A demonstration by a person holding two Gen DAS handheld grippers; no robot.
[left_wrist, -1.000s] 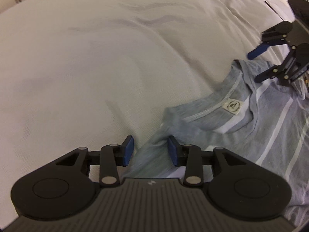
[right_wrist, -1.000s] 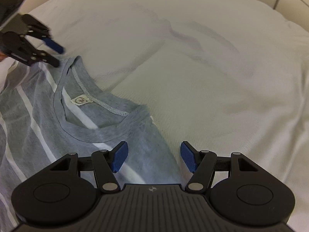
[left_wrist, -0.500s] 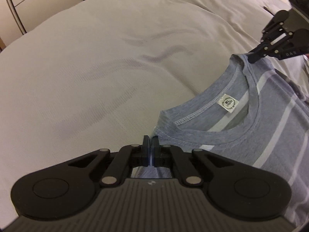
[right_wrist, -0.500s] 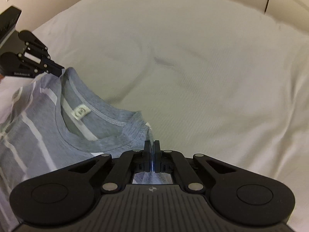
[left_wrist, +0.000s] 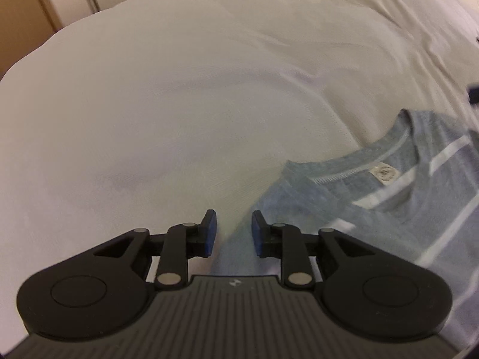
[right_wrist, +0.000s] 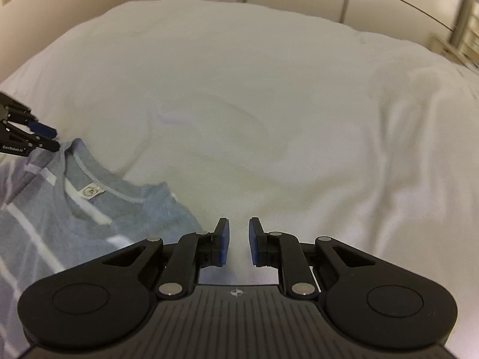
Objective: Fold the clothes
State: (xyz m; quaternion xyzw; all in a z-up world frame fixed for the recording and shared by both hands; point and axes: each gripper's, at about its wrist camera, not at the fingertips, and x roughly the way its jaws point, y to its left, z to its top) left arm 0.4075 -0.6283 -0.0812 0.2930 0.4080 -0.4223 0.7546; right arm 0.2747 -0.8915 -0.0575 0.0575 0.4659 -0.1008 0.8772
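Jaws of left gripper (left_wrist: 230, 233) standing slightly apart, having just been opening; grey cotton T-shirt with white stripes (left_wrist: 374, 209) showing through gap, pads not pressing it. Jaws of right gripper (right_wrist: 237, 240) likewise parted after opening, white bed sheet (right_wrist: 269, 119) showing between them, shirt shoulder just beside left pad. T-shirt lying flat on bed, collar and round label facing up, one gripper at each shoulder, likely releasing after spreading garment for folding.

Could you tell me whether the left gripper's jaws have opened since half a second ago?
Yes. The left gripper, then pinched shut on the shirt, now stands apart.
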